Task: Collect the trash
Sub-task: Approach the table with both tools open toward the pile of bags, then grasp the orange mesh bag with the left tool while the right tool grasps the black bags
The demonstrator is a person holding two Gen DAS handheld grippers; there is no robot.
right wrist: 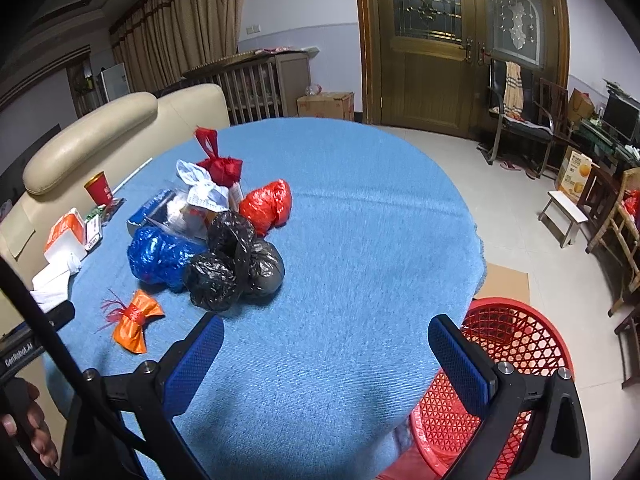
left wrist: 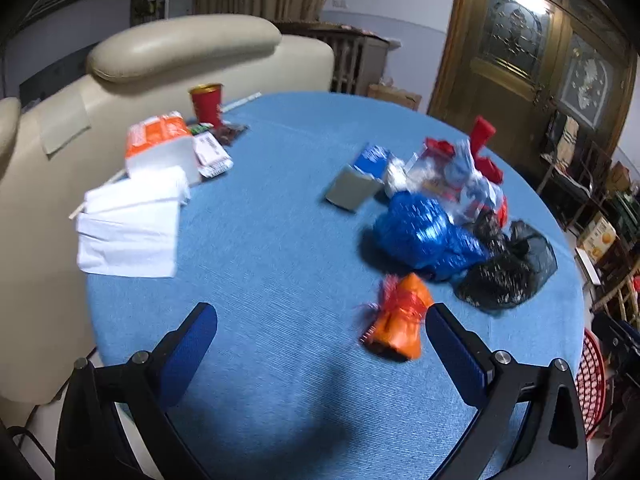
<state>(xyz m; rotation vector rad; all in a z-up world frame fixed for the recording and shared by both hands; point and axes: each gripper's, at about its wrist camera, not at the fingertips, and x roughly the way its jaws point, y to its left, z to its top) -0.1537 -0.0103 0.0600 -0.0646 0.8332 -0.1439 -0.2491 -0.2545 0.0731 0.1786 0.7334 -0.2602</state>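
**Both grippers empty above the trash**

Left wrist view: the left gripper (left wrist: 320,344) has its fingers spread wide, empty, above the counter (left wrist: 280,220); an orange bag (left wrist: 400,324) lies near its right finger.

Right wrist view: the right gripper (right wrist: 326,354) gapes empty; a bag pile (right wrist: 224,240) sits ahead-left, a red basket (right wrist: 516,336) beside the counter.

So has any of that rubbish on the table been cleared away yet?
Nothing looks cleared: the red basket shows no trash in its visible part. Both the left gripper and right gripper are open and hold nothing. The orange bag and bag pile remain on the table.
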